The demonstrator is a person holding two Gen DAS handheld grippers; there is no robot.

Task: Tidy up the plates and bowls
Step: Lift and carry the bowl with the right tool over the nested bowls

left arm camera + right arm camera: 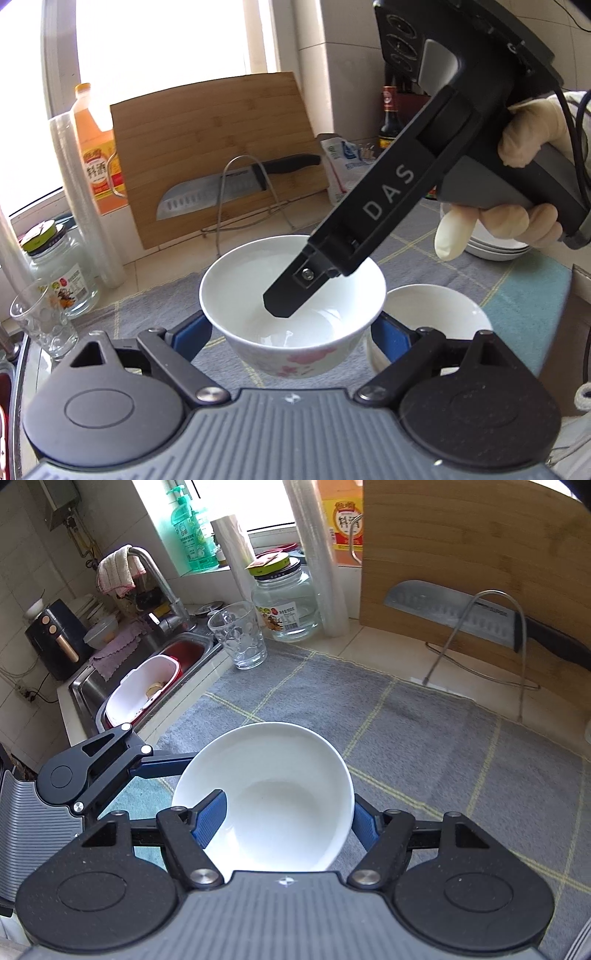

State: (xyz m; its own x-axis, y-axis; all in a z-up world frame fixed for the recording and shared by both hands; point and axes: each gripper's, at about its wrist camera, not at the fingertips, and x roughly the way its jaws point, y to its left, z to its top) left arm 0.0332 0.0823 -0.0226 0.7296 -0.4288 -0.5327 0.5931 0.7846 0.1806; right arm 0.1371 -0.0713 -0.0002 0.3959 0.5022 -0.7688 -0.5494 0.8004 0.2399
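Daylight floods my window [159,37]; white tiled walls [33,576], a steel sink [147,664], a grey cloth [369,716] covering my counter.

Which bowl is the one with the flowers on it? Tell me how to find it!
Start at the big wooden cutting board leaning at the back with a knife across it. On the grey checked cloth in front sits a white bowl with pink flowers. The plain white bowl beside it has no flowers.
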